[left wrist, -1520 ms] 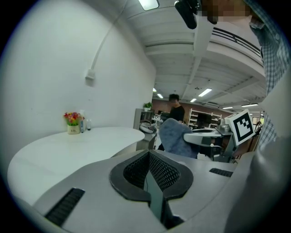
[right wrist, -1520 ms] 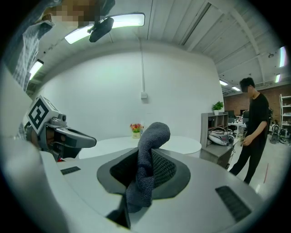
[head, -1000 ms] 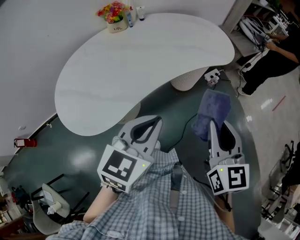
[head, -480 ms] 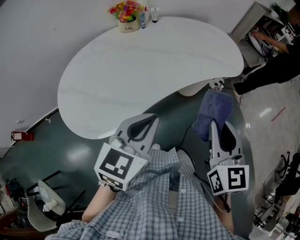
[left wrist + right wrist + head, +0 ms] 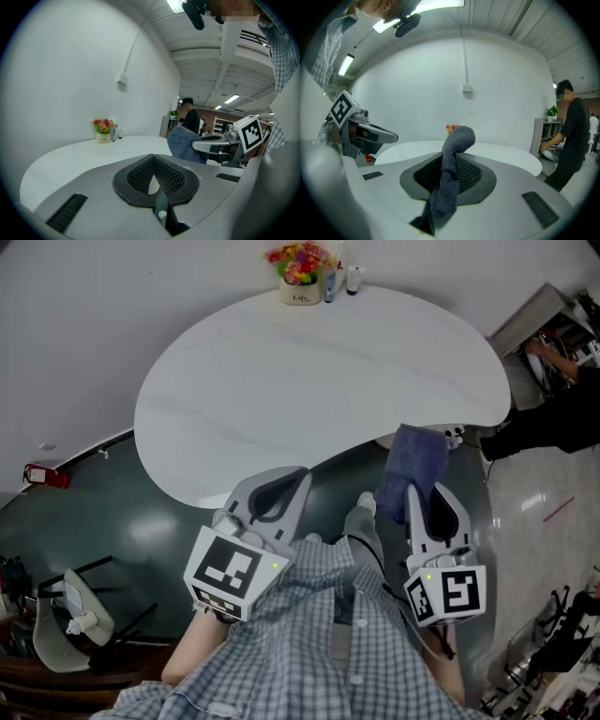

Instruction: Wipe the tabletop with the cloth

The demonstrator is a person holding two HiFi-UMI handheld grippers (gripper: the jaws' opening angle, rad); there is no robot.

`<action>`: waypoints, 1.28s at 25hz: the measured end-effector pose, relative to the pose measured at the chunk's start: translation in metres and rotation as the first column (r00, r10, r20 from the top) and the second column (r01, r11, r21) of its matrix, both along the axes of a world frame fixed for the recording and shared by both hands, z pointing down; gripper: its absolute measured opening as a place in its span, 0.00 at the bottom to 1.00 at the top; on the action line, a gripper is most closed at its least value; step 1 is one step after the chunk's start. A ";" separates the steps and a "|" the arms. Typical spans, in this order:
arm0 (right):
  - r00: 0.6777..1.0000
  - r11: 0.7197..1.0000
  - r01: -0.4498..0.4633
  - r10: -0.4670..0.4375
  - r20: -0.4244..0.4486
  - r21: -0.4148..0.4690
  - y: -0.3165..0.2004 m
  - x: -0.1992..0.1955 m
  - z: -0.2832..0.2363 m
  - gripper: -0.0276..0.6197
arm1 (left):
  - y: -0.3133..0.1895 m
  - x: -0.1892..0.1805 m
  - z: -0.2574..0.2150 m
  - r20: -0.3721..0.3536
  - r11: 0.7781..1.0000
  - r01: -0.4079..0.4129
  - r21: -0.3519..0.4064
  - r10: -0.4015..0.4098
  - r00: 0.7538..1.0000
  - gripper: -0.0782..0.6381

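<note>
Now: right gripper (image 5: pixel 427 504) pinches cloth (image 5: pixel 410 465), right of centre, below table (image 5: pixel 309 381) edge; left gripper (image 5: pixel 279 489) jaws together, empty.

Worktop: white kidney-shaped worktop (image 5: pixel 319 381), smooth, faintly veined.
Cloth: blue-grey knitted cloth (image 5: pixel 411 470), 3 o'clock, coarse, matt.
Grippers: left gripper (image 5: pixel 281 487) and right gripper (image 5: pixel 422 495), matt grey plastic; black pads (image 5: pixel 140 177), meshed.
Floor: dark green floor (image 5: pixel 141 521), 9 o'clock, glossy.
</note>
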State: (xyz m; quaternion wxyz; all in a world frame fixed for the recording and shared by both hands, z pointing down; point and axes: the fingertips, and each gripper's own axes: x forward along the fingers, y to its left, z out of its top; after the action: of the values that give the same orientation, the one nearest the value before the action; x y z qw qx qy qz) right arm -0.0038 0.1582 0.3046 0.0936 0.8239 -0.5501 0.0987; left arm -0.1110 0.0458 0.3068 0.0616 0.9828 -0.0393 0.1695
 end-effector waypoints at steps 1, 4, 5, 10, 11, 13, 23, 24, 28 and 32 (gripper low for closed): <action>1.000 1.000 0.026 -0.026 0.008 -0.001 -0.009 -0.001 0.003 0.15 | -0.004 -0.003 -0.001 0.000 1.000 0.022 0.004 -0.022 1.000 0.12; 0.993 0.993 0.115 -0.114 0.030 -0.005 -0.038 -0.007 0.014 0.15 | -0.019 -0.016 -0.001 0.011 0.996 0.092 0.010 -0.092 0.996 0.12; 0.989 0.989 0.146 -0.146 0.037 -0.009 -0.048 -0.008 0.019 0.15 | -0.023 -0.019 0.001 0.017 0.994 0.113 0.011 -0.113 0.993 0.12; 0.953 0.955 0.295 -0.291 0.083 -0.042 -0.084 -0.020 0.050 0.15 | -0.040 -0.027 0.009 0.031 0.977 0.212 0.000 -0.212 0.977 0.12; 0.944 0.945 0.323 -0.317 0.095 -0.051 -0.090 -0.023 0.057 0.15 | -0.043 -0.027 0.010 0.032 0.973 0.229 -0.002 -0.229 0.973 0.12; 0.920 0.922 0.382 -0.372 0.124 -0.069 -0.100 -0.029 0.069 0.15 | -0.048 -0.024 0.009 0.034 0.966 0.259 -0.003 -0.259 0.965 0.12; 0.766 0.750 0.638 -0.599 0.233 -0.173 -0.140 -0.042 0.131 0.15 | -0.064 -0.003 0.010 0.051 0.915 0.403 -0.019 -0.402 0.914 0.12; 0.752 0.728 0.657 -0.617 0.231 -0.195 -0.143 -0.041 0.138 0.15 | -0.065 0.000 0.011 0.056 0.911 0.411 -0.020 -0.410 0.911 0.12; 0.704 0.660 0.710 -0.663 0.254 -0.246 -0.157 -0.040 0.162 0.15 | -0.068 0.011 0.012 0.065 0.894 0.447 -0.032 -0.444 0.894 0.12; 0.671 0.605 0.740 -0.693 0.264 -0.293 -0.168 -0.036 0.184 0.15 | -0.072 0.020 0.018 0.101 0.878 0.477 -0.035 -0.472 0.876 0.12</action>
State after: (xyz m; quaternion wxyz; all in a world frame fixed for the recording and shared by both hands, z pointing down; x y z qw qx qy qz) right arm -0.0398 -0.0098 0.4882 0.2473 0.4918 -0.8088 0.2069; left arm -0.0913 -0.0260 0.3250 0.1282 0.9324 -0.2768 0.1939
